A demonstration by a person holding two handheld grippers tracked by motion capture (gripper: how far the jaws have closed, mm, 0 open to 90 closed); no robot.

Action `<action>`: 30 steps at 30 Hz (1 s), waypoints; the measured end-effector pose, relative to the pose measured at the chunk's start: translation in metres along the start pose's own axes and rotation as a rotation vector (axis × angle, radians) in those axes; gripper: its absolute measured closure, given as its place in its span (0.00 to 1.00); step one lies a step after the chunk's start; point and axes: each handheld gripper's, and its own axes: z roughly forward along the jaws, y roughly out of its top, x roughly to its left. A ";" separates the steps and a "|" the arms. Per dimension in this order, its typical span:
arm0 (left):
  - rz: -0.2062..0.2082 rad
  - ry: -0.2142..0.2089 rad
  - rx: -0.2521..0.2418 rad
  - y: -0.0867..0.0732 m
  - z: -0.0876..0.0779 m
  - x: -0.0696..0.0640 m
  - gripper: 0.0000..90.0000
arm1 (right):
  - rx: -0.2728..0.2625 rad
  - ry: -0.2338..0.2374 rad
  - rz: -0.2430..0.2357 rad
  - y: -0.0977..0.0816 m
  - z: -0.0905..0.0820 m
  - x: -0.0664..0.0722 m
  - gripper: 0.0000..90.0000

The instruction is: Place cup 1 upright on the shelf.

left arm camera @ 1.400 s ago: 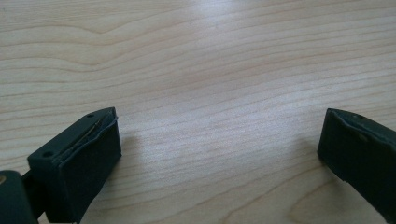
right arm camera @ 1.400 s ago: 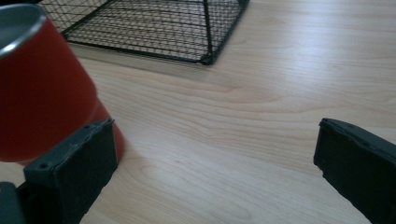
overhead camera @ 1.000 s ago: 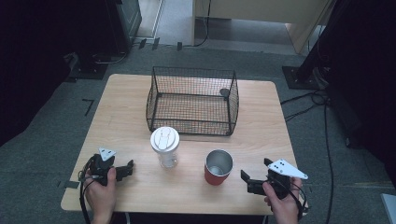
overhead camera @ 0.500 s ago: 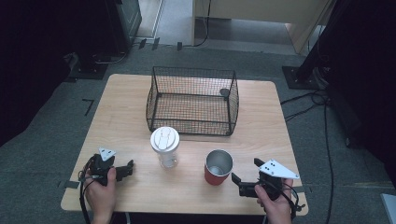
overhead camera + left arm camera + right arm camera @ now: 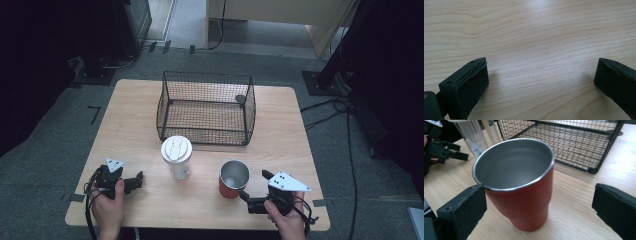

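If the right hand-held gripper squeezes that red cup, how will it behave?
The red cup looks like rigid steel, so it probably won't crush. Its smooth, tapering wall may slip upward out of the open right hand-held gripper. It appears empty and narrower at the base, so an off-centre push might tip it.

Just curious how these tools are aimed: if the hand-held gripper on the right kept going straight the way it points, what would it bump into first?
Most likely the red metal cup. It stands upright between the open jaws of the right hand-held gripper, with the wire basket farther behind it.
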 end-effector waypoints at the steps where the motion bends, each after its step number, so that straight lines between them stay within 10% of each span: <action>1: 0.000 0.000 0.000 0.000 0.000 0.000 0.00 | 0.000 0.000 0.000 0.000 0.000 0.000 0.00; 30: 0.000 0.000 0.000 0.000 0.000 0.000 0.00 | 0.019 0.000 -0.054 0.005 0.042 0.025 0.01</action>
